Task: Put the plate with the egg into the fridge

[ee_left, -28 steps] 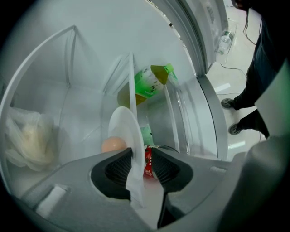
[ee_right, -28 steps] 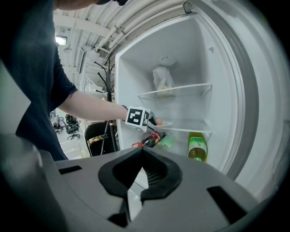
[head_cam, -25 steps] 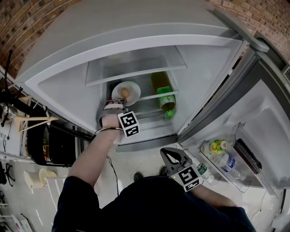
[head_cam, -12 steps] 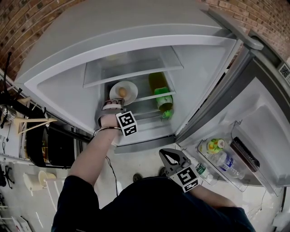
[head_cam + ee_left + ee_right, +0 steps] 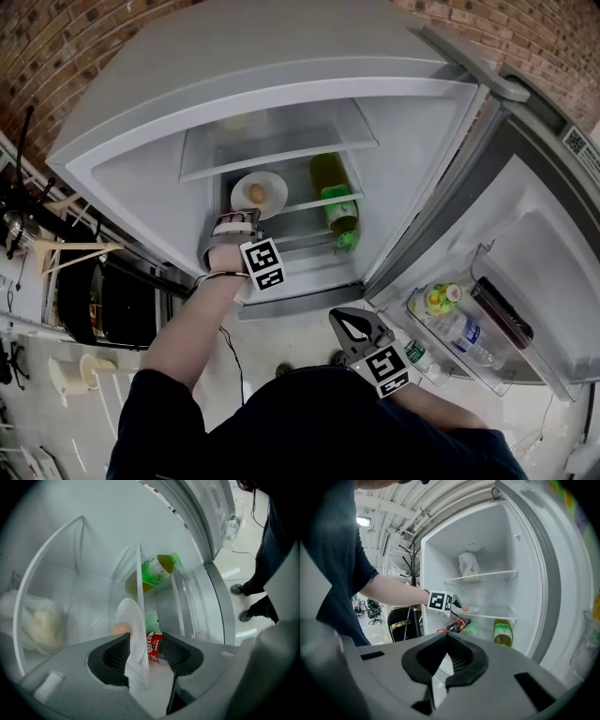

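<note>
The white plate [image 5: 264,199] with the brown egg [image 5: 255,193] rests on the glass shelf [image 5: 314,200] inside the open fridge. My left gripper [image 5: 242,217] is at the plate's near rim. In the left gripper view the plate [image 5: 136,620] stands edge-on between the jaws, which are opening, with gaps on both sides, and the egg [image 5: 121,629] sits just beyond the left gripper [image 5: 145,641]. My right gripper [image 5: 349,323] hangs low in front of the fridge, shut and empty. In the right gripper view the right gripper [image 5: 447,641] points toward the plate [image 5: 469,610].
A green-labelled bottle [image 5: 336,202] lies on the same shelf, right of the plate. A cola bottle [image 5: 457,624] lies below it. A white bag [image 5: 468,563] sits on the upper shelf. The open door's rack [image 5: 487,370] on the right holds bottles [image 5: 459,330].
My left gripper has drawn back slightly toward the fridge's front, while the plate has stayed on the shelf. The right gripper has barely moved.
</note>
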`<state>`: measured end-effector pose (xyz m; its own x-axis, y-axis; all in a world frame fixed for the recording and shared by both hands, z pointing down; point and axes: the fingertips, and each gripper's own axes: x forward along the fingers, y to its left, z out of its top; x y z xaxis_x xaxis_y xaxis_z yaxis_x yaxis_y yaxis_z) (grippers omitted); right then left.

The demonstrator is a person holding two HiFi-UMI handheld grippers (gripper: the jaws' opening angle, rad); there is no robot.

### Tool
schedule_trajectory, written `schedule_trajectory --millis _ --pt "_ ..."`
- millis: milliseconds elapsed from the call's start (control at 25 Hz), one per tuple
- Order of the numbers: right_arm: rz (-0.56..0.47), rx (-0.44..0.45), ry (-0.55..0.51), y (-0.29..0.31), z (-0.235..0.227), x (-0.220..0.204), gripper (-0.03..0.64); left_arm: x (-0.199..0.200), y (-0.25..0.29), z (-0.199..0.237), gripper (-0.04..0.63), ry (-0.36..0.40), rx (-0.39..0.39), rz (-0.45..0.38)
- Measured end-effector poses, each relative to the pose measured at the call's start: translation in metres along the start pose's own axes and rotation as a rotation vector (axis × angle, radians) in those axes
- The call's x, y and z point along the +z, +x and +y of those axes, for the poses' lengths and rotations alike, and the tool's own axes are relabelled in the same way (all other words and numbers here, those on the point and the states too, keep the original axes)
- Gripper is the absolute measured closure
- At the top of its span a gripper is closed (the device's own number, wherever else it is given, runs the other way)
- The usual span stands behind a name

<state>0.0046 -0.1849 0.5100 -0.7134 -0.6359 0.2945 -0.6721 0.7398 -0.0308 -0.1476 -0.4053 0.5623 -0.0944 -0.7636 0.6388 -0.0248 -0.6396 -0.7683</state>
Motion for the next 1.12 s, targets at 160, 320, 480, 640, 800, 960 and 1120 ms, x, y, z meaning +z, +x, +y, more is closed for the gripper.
schedule_trajectory --millis 160,320,480,640,800,960,1120 --pt "-0.013 0.005 -0.006 -0.001 0.004 0.005 0.607 0.000 -0.030 0.001 0.394 -0.010 0.036 -0.020" --pt "-0.025 0.012 -0.015 0.000 0.008 0.011 0.607 0.008 -0.065 -0.001 0.394 -0.014 0.074 -0.072" --pt "-0.036 0.024 -0.021 0.003 0.015 0.016 0.607 0.019 -0.100 -0.002 0.399 -0.039 0.106 -0.141" --pt "-0.039 0.038 -0.025 0.006 0.019 0.016 0.607 0.025 -0.127 -0.010 0.463 -0.067 0.131 -0.191" --pt "-0.039 0.049 -0.027 0.008 0.024 0.017 0.607 0.026 -0.149 -0.017 0.522 -0.103 0.143 -0.232" --pt "-0.041 0.056 -0.027 0.009 0.028 0.017 0.607 0.024 -0.165 -0.027 0.566 -0.160 0.132 -0.262" --pt "-0.052 0.056 -0.030 0.009 0.029 0.019 0.607 0.023 -0.178 -0.041 0.588 -0.284 0.092 -0.303"
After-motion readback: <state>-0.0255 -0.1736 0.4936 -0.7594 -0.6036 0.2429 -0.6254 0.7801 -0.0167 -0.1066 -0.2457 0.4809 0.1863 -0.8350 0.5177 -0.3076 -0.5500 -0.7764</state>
